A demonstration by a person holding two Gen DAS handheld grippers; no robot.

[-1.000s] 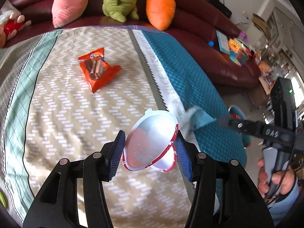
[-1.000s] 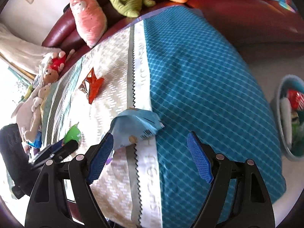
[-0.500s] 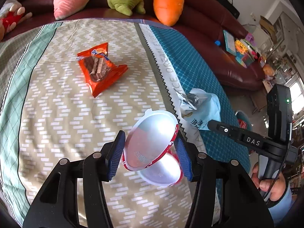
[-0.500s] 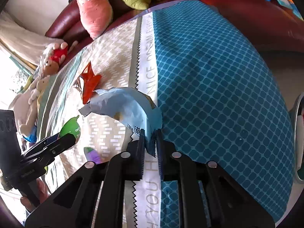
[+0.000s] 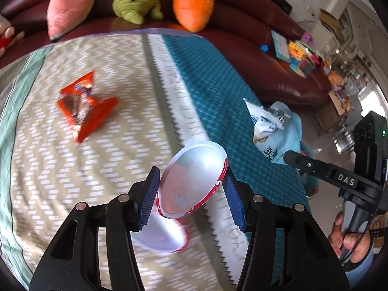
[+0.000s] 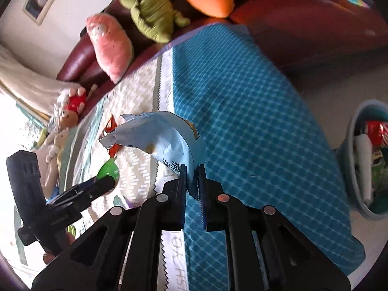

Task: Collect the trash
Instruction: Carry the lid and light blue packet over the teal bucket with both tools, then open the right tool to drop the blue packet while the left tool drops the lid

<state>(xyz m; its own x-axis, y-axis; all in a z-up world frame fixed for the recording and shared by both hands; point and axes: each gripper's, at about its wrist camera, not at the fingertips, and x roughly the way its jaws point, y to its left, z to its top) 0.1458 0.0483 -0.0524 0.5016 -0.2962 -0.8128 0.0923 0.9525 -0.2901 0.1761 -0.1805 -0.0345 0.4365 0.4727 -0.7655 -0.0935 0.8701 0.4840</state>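
Note:
My left gripper is shut on a white cup with a red rim and a peeled foil lid, held above the patterned cloth. An orange snack wrapper lies on the beige part of the cloth, far left of it. My right gripper is shut on a light blue snack bag, lifted off the teal cloth. The left wrist view shows that bag hanging at the right, with the right gripper clamped on its lower edge. In the right wrist view the left gripper shows with something green at its tip.
A grey-blue bin holding trash stands on the floor at the right of the table. A dark red sofa with pink, green and orange plush toys runs behind the table. A person's hand holds the right gripper's handle.
My right gripper closed on the blue bag and lifted it off the cloth toward the right. My left gripper carried the cup to the right across the cloth.

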